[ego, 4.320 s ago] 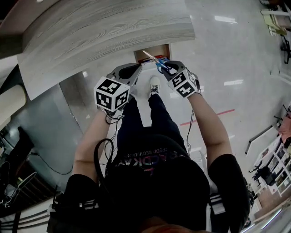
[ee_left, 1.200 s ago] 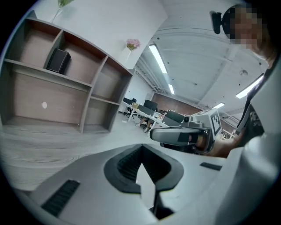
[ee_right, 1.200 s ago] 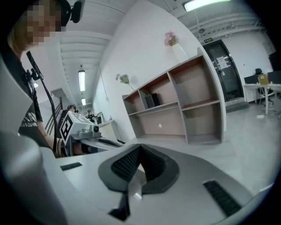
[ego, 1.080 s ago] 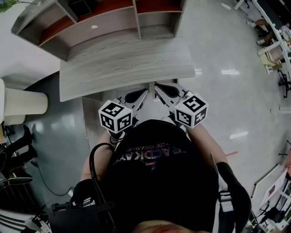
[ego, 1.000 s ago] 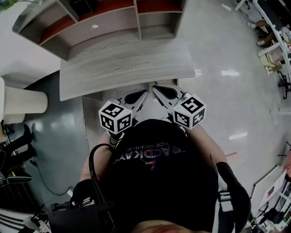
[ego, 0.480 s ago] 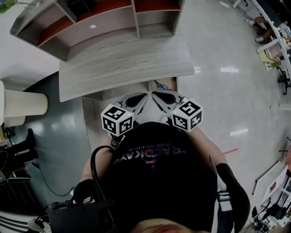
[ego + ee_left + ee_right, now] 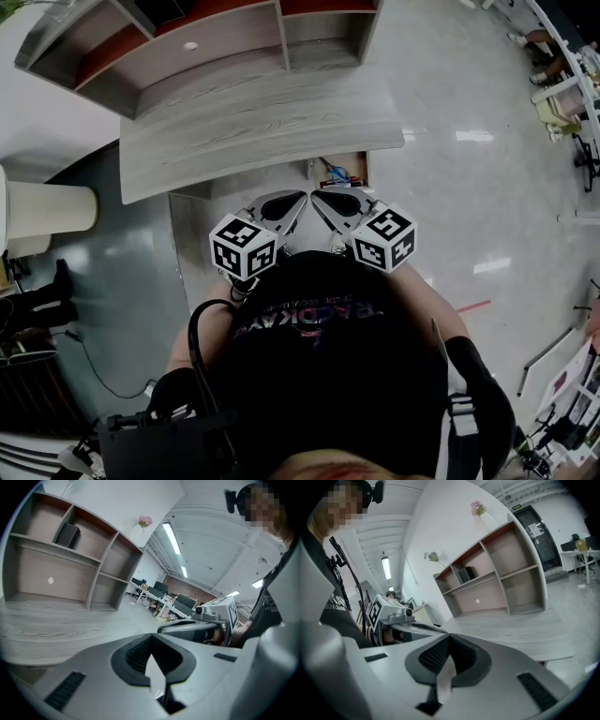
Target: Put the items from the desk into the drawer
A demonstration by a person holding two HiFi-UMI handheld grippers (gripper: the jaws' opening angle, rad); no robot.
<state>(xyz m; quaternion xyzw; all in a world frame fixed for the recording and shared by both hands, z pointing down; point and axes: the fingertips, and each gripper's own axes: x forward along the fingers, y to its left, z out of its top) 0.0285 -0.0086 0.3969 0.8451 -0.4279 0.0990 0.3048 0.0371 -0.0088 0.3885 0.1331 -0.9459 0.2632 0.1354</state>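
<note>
The grey wood desk [image 7: 253,122] has a bare top. Under its front right edge an open drawer [image 7: 362,169] shows, with blue-handled scissors [image 7: 336,174] lying inside. My left gripper [image 7: 298,197] and right gripper [image 7: 319,196] hover side by side just in front of the drawer, close to my body, tips almost touching each other. Both are shut with nothing between the jaws. In the left gripper view its own jaws [image 7: 151,639] meet, and the right gripper [image 7: 187,629] shows beside them. The right gripper view shows shut jaws [image 7: 449,637] too.
A shelf unit [image 7: 206,47] with red-brown boards stands along the desk's back; one cell holds a dark box [image 7: 67,535]. A cream rounded chair or bin [image 7: 47,211] stands at the left. Shiny floor [image 7: 469,141] lies to the right of the desk.
Earlier my right gripper held the scissors above the drawer; now they lie inside it. Over the last second both grippers have drawn back toward my body, uncovering the open drawer.
</note>
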